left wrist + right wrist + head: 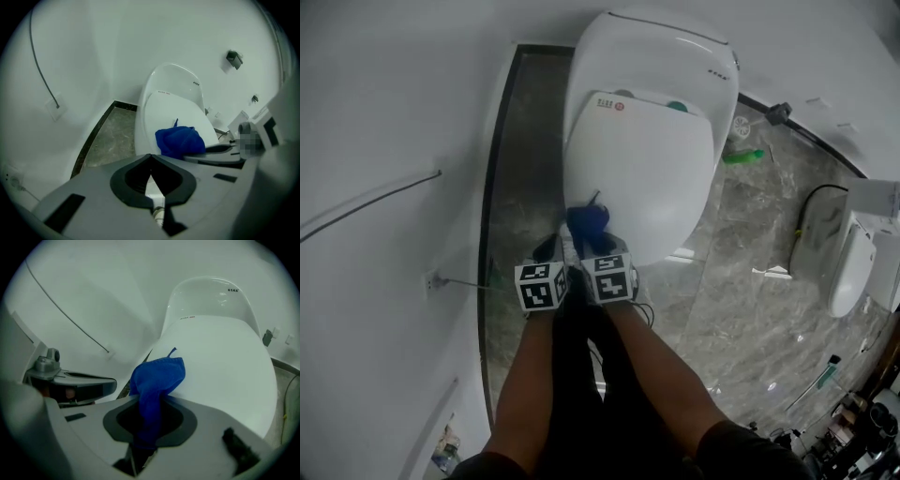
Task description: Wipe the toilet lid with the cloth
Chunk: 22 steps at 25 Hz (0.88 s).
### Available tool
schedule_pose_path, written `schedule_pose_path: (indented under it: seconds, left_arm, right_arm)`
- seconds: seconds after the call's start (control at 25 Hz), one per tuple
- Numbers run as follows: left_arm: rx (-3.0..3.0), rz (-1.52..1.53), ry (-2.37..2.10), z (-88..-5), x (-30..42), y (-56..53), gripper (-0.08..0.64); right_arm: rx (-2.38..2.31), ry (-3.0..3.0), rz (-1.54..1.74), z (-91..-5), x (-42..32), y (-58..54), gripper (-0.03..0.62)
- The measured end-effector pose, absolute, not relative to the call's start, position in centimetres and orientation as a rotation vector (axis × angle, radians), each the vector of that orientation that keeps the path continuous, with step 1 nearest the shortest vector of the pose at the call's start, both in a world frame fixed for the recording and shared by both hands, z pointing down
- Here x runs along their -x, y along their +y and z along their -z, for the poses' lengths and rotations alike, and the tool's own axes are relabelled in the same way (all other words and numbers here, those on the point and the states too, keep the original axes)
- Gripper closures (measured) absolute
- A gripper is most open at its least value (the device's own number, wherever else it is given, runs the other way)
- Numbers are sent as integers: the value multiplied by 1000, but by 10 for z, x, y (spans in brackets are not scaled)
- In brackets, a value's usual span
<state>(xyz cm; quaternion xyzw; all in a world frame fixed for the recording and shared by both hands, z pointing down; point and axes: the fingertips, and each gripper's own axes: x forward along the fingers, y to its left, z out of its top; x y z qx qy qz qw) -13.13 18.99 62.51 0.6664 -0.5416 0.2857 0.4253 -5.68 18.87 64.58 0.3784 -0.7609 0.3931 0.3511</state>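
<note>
Cloth, blue and bunched, is pinched in the right gripper. Its jaws are clamped on the lower end and the free wad sticks out ahead, toward 12 o'clock in the right gripper view. Left gripper has its jaws together with nothing between them, and sits just beside the right one at its 9 o'clock in the head view, marker cubes almost side by side. The wad rests on or just over the toilet lid at the lid's front edge, roughly 7 o'clock on the lid from the head view; actual contact is hard to confirm. The lid is down and plain white, with no streaks, wet marks or dirt visible, so what has been wiped can't be read off. Judgement: wiping is at an early or edge stage, the cloth is only at the near rim, and the broad middle and the hinge end at 12 o'clock look left to cover. Grey marble floor surrounds the toilet, with a green bottle at the lid's 3 o'clock.
</note>
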Motion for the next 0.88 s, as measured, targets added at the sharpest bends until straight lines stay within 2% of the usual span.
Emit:
schedule_pose_path:
  seconds: [0.88]
  left_arm:
    - [-1908, -815, -1050, -626, -17, 187, 549]
  right_arm:
    - [-1530, -1733, -1133, -654, -135, 223, 528]
